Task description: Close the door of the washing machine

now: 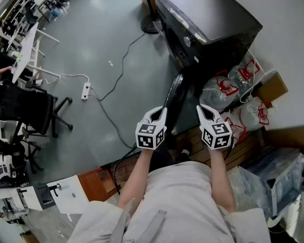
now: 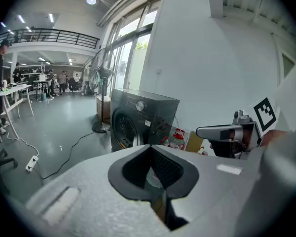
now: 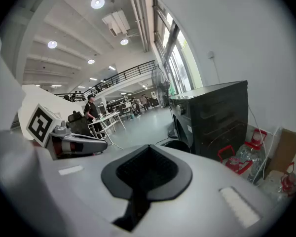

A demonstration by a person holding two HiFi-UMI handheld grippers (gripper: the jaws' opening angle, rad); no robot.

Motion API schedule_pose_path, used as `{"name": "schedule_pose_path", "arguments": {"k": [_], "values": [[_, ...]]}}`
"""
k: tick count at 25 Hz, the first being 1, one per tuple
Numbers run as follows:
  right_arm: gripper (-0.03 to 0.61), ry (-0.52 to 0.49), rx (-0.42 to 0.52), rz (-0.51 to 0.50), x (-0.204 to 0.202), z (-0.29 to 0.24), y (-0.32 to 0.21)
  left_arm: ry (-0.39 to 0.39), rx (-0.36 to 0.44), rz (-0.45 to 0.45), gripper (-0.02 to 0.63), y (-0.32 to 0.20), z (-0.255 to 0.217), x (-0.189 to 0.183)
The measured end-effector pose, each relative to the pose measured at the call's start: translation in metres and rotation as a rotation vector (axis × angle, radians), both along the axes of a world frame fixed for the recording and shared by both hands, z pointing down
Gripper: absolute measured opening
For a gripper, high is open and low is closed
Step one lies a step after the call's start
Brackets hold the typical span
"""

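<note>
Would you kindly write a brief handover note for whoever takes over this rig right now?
Left gripper: shut, empty, held by the edge of the door; whether it touches is unclear.
Right gripper: shut, empty, to the right of the door.
Washing machine: ahead against the wall, its door swung open toward the person.
Done: the door is not yet closed.
Left: push the door shut against the machine's front.

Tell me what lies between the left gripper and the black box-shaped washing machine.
In the head view, the machine's dark round door, swung open, stands between the left gripper and the black box-shaped washing machine. Contact cannot be told.
</note>
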State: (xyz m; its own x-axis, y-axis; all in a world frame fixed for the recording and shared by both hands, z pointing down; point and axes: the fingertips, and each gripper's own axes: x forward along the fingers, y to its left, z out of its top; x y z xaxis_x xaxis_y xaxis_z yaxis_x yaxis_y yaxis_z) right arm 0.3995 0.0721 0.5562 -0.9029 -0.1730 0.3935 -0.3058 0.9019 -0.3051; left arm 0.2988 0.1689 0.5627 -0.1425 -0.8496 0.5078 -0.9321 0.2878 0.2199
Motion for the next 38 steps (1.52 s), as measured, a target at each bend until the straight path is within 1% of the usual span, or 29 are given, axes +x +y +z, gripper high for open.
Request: {"name": "schedule_pose_path", "arguments": {"k": [3,6,8,9,12,14,16,18,21,23,25,27,29,30,32,33,34,36,37,38], "values": [[0.0,-0.001,-0.006,-0.006,-0.002,0.002,0.002,-0.008,-0.002,-0.009,0.005,-0.003,0.003,-0.004],[0.0,0.005,0.004,0.003,-0.004,0.004,-0.005,-0.026,-0.005,-0.073,0.005,-0.008,0.013,-0.014],[0.0,0.001,0.026,-0.007,-0.008,0.001,-0.011,-0.035,-0.021,-0.098,0.005,-0.013,0.023,-0.018],[0.0,-0.013,0.031,-0.032,-0.012,-0.002,-0.012,-0.034,-0.027,-0.098,0.005,-0.017,0.027,-0.02],[0.0,-0.07,0.003,-0.146,-0.026,-0.01,-0.006,-0.028,-0.042,-0.091,0.005,-0.027,0.039,-0.024],[0.0,-0.06,0.027,-0.22,-0.036,-0.008,-0.005,-0.026,-0.06,-0.088,0.018,-0.029,0.05,-0.028],[0.002,-0.005,0.098,-0.3,-0.049,0.0,-0.008,-0.026,-0.095,-0.072,0.027,-0.031,0.068,-0.033],[0.002,0.066,0.164,-0.406,-0.063,0.01,-0.008,-0.014,-0.146,-0.039,0.077,-0.031,0.09,-0.032],[0.002,0.179,0.303,-0.636,-0.08,0.025,0.003,-0.006,-0.179,0.015,0.108,-0.032,0.108,-0.027],[0.002,0.219,0.379,-0.788,-0.088,0.035,0.013,-0.019,-0.195,0.053,0.131,-0.036,0.115,-0.024],[0.002,0.252,0.451,-0.892,-0.094,0.05,0.018,-0.045,-0.204,0.073,0.143,-0.039,0.122,-0.025],[0.002,0.302,0.558,-0.969,-0.099,0.066,0.016,-0.08,-0.217,0.088,0.163,-0.042,0.131,-0.029],[0.004,0.343,0.644,-1.036,-0.107,0.077,0.011,-0.096,-0.235,0.106,0.163,-0.046,0.136,-0.03],[0.022,0.36,0.671,-1.068,-0.11,0.082,0.009,-0.108,-0.245,0.111,0.165,-0.046,0.138,-0.031],[0.061,0.393,0.719,-1.134,-0.116,0.091,0.007,-0.141,-0.263,0.112,0.141,-0.044,0.14,-0.035],[0.061,0.407,0.744,-1.165,-0.12,0.096,0.007,-0.149,-0.267,0.11,0.139,-0.043,0.141,-0.037],[0.068,0.42,0.767,-1.195,-0.123,0.101,0.006,-0.148,-0.269,0.107,0.136,-0.043,0.141,-0.041],[0.131,0.447,0.808,-1.255,-0.129,0.113,0.007,-0.13,-0.267,0.104,0.13,-0.042,0.141,-0.047],[0.146,0.459,0.828,-1.28,-0.132,0.119,0.007,-0.124,-0.267,0.109,0.13,-0.041,0.142,-0.05],[0.146,0.466,0.848,-1.297,-0.136,0.123,0.007,-0.123,-0.268,0.116,0.129,-0.041,0.142,-0.053]]}}
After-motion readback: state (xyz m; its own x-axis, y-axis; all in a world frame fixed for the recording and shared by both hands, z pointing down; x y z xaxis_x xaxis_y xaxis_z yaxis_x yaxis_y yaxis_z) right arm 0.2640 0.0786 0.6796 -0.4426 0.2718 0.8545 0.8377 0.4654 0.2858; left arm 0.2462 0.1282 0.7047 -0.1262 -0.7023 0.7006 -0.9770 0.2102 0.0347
